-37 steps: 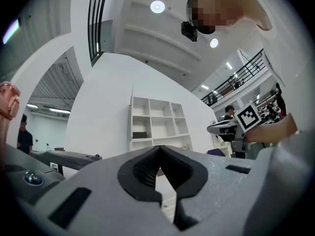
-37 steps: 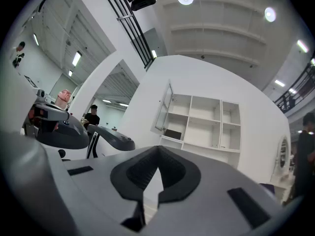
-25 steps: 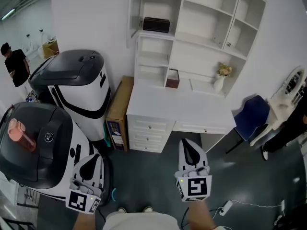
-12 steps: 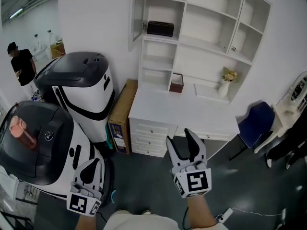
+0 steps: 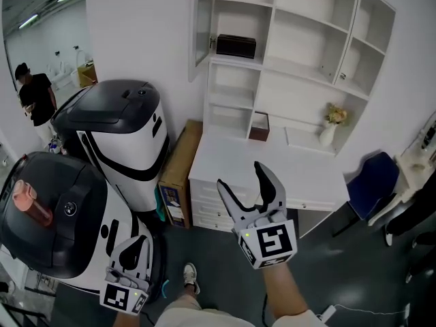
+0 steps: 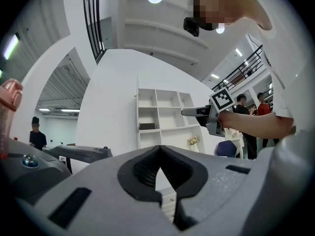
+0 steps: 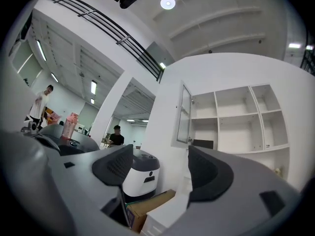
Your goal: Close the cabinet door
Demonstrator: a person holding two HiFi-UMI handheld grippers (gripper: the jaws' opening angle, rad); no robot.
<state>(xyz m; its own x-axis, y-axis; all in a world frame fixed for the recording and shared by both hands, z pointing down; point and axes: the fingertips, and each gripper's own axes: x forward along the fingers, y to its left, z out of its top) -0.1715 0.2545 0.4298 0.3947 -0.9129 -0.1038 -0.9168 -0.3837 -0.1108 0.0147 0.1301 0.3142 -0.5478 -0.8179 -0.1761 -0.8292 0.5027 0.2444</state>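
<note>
The white shelf cabinet [image 5: 300,53] hangs above a white desk [image 5: 272,165]. Its glass door [image 5: 199,26] at the upper left stands swung out, edge-on to me. In the right gripper view the door [image 7: 184,113] shows ahead, well beyond the jaws. My right gripper [image 5: 240,176] is raised in front of the desk, below the door; its jaws are opening and nothing is between them. My left gripper [image 5: 138,245] hangs low at the left, shut and empty. In the left gripper view, the right gripper [image 6: 192,112] appears in front of the shelves.
Two large black-and-white machines [image 5: 122,125] [image 5: 54,216] stand at the left, a pink bottle [image 5: 30,199] on the nearer one. A cardboard box [image 5: 178,162] leans beside the desk drawers. A blue chair [image 5: 371,179] is at the right. A person [image 5: 37,97] stands far left.
My right gripper has risen and moved forward toward the cabinet, and its jaws have gone from shut to wide apart. The left gripper has sunk a little.
</note>
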